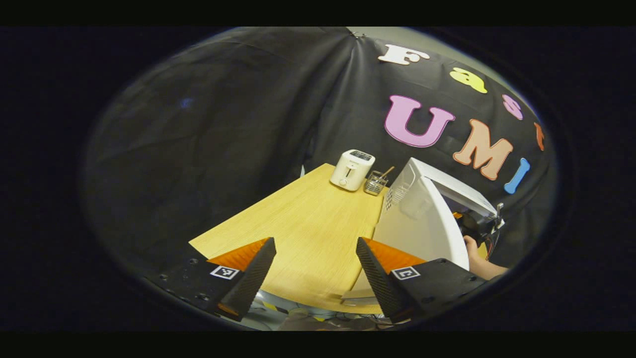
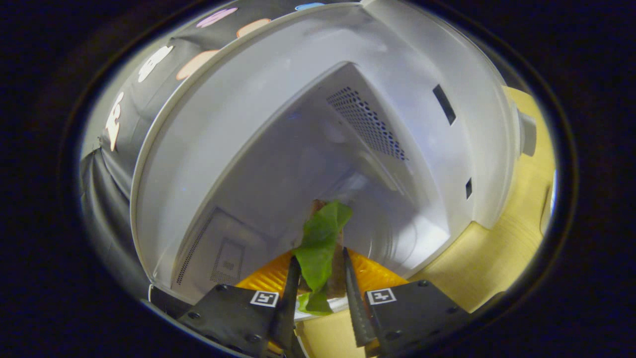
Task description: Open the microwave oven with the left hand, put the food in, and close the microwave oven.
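Right hand-held gripper (image 2: 320, 278) clamps lettuce-topped food (image 2: 320, 238) at open microwave oven (image 2: 308, 124) cavity; left hand-held gripper (image 1: 315, 268) wide open, empty, over bench (image 1: 308, 223).

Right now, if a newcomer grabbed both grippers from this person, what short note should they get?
Left gripper: open, holding nothing, over the wooden table beside the open microwave door.
Right gripper: shut on the food, a leafy green item, aimed into the microwave cavity.
Done: door opened, food brought to the opening.
Left: set the food inside, release, withdraw, close the door with the left gripper.
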`<action>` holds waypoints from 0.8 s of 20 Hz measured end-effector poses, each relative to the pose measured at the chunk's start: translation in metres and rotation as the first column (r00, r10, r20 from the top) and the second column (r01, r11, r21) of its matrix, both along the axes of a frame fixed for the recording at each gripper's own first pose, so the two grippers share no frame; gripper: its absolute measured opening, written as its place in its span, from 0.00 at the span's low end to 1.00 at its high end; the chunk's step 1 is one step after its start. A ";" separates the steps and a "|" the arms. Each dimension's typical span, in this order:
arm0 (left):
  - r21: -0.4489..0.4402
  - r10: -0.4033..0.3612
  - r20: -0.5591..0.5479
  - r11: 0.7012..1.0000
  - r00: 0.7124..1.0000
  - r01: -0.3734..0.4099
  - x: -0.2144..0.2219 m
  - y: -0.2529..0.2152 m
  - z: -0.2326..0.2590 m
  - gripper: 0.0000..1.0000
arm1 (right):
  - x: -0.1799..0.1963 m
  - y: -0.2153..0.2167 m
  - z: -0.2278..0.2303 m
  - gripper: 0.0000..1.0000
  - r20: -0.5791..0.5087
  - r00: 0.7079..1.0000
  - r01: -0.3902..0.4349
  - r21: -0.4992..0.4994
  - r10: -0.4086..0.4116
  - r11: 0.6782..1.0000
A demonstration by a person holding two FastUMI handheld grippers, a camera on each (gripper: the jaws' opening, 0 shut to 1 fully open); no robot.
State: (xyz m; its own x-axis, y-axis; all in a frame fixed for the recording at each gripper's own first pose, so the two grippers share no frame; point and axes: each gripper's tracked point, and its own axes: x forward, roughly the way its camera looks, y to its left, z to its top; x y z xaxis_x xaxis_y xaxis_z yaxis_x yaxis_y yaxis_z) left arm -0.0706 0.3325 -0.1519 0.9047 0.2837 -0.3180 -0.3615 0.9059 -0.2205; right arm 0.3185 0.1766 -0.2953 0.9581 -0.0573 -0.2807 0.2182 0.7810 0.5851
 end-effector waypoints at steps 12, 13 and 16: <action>0.003 -0.037 -0.014 0.999 0.999 0.037 0.004 0.003 -0.010 0.95 | -0.081 -0.022 0.034 0.99 0.008 0.999 -0.028 -0.260 0.031 0.965; 0.008 -0.041 -0.015 0.999 0.999 0.042 0.004 0.002 -0.010 0.95 | -0.094 -0.024 0.038 0.90 0.007 0.999 -0.033 -0.281 0.037 0.959; 0.016 -0.055 -0.020 0.998 0.998 0.055 0.007 0.002 -0.013 0.95 | -0.134 -0.030 0.050 0.99 0.005 0.999 -0.035 -0.329 0.039 0.944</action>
